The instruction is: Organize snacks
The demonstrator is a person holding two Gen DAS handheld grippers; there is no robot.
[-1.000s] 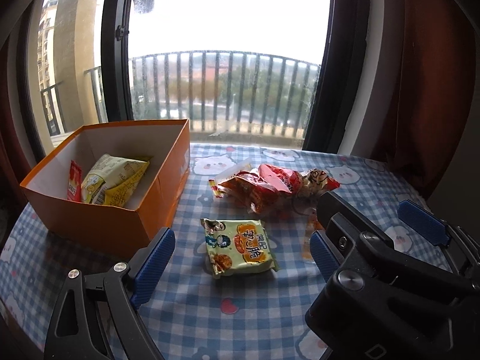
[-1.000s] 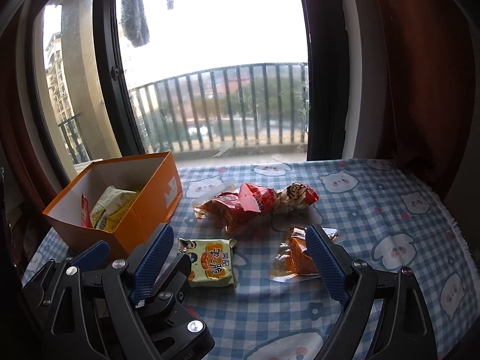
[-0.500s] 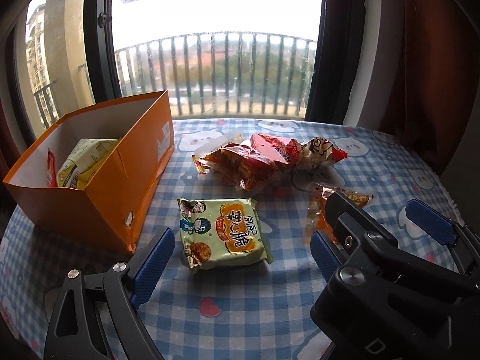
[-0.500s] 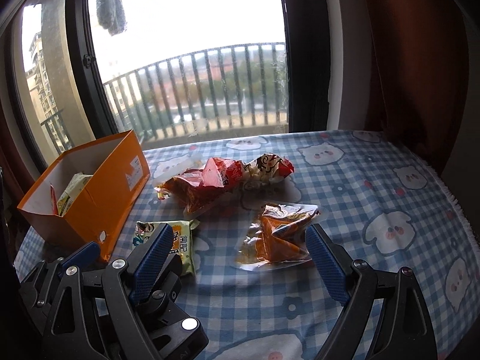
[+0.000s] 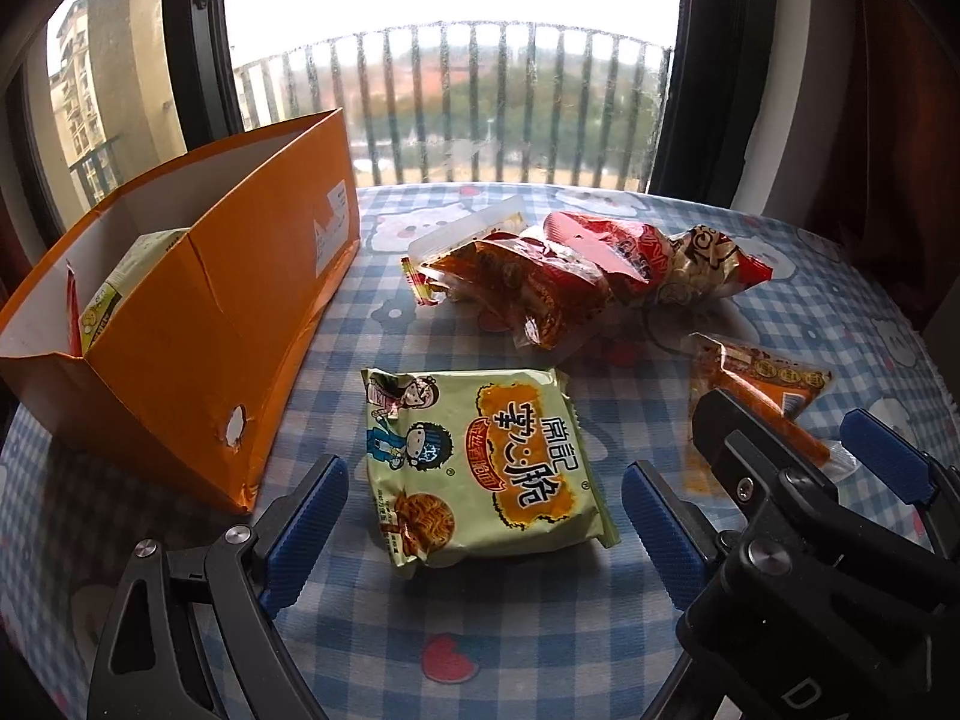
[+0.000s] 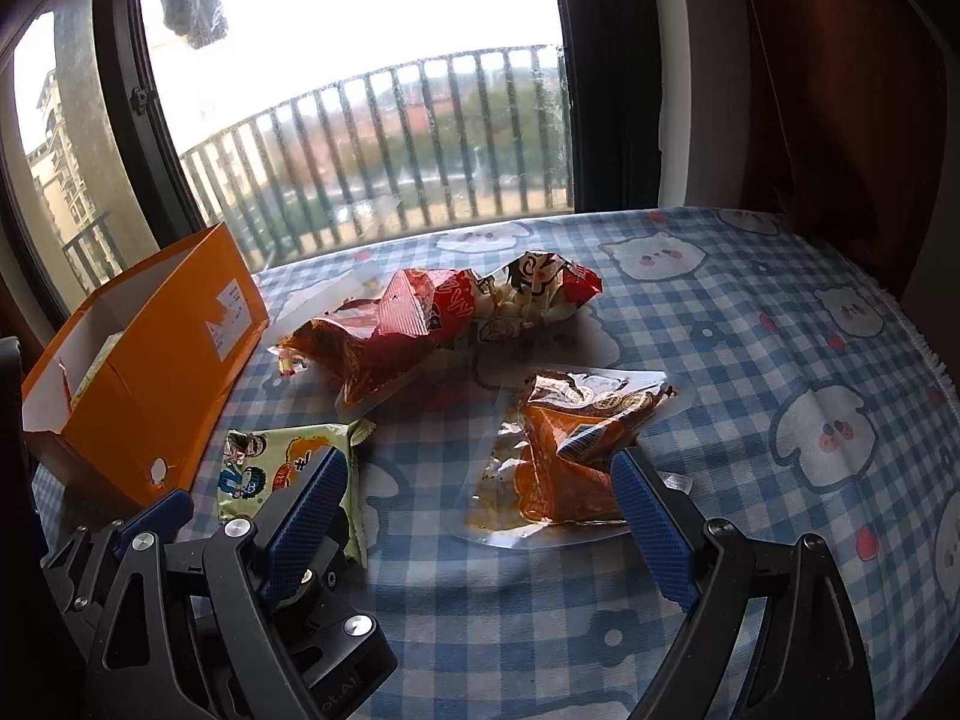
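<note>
Snacks lie loose on the counter (image 5: 510, 648), which wears a blue-and-white checked cloth printed with white bear faces and red hearts. Only slivers of the packets already in the orange box (image 5: 198, 324) show above its near wall: a pale green corner and a red edge, too little to read. The green noodle packet (image 5: 480, 462) lies flat between the spread fingers of the left hand-held gripper (image 5: 480, 516), jaws released, pads clear of it on both sides. In the right wrist view that same packet is half covered by the left tool's body. The right hand-held gripper (image 6: 480, 510) is likewise released, straddling the clear-edged orange packet (image 6: 564, 456) without pressing it (its near end is hidden behind one blue pad). Farther back a heap of red wrappers (image 6: 432, 324) overlap so that their number is hard to make out. Behind the counter stand a dark-framed window, balcony railings, blurred buildings and a dark reddish curtain at right.
</note>
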